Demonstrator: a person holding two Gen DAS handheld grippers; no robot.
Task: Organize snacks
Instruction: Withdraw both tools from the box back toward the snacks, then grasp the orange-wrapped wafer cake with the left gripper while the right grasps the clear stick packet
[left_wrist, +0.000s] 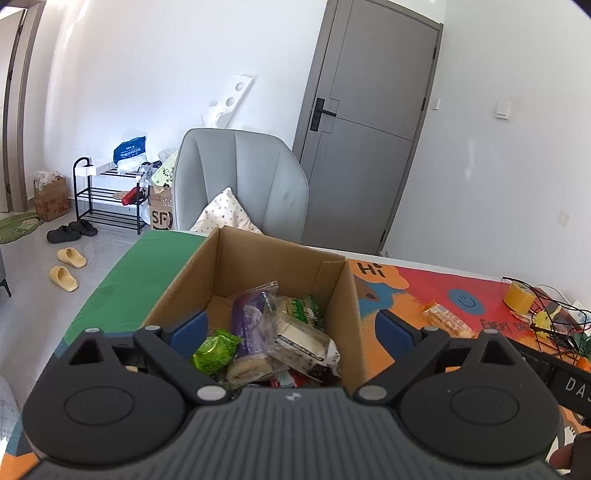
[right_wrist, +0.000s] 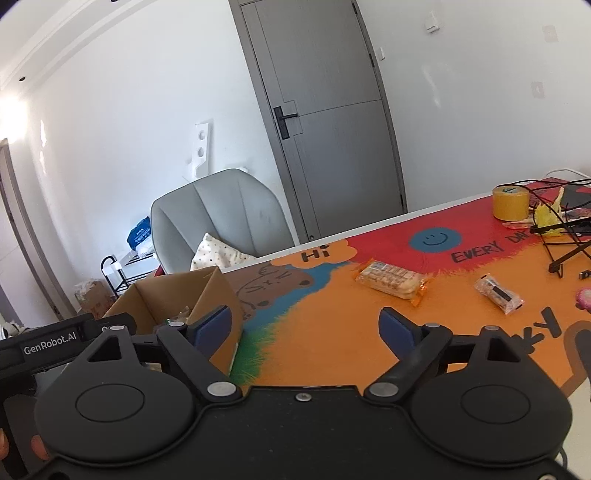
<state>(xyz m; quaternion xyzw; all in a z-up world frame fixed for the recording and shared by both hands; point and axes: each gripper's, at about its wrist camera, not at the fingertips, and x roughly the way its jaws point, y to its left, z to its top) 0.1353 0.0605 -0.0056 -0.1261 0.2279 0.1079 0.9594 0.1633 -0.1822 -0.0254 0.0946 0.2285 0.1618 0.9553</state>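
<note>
Both claws gape empty, the left claw (left_wrist: 290, 328) poised over the half-filled cardboard box (left_wrist: 343, 295), the right claw (right_wrist: 306, 326) facing the biscuit packet (right_wrist: 391, 282) lying mid-frame on the worktop (right_wrist: 332, 332), likely next.

Bright daylight all round, pretty sharp overall. Big blown-out glare on the white wall (right_wrist: 13, 122) at left in the right view. Heavy fisheye bending, dark vignetted corners.
</note>
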